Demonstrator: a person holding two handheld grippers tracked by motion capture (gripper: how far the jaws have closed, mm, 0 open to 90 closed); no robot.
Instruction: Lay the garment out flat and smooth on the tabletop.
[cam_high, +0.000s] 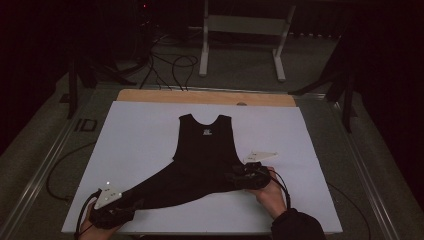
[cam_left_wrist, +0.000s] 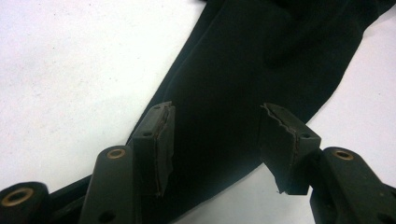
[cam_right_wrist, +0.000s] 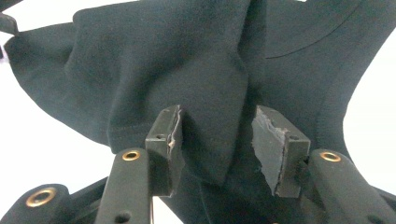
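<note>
A black sleeveless fabric top (cam_high: 202, 155) lay on the white sheet (cam_high: 140, 135) covering the table, neckline away from the person. The left gripper (cam_left_wrist: 215, 140) stood half open over the stretched-out hem corner; the right gripper (cam_right_wrist: 215, 144) stood likewise, a raised fold between its pads (neither visibly pinching). To do the step well, each should probably close on one layer edge. Floor cables (cam_high: 165, 65) and a white frame (cam_high: 245, 35) stood well clear.
</note>
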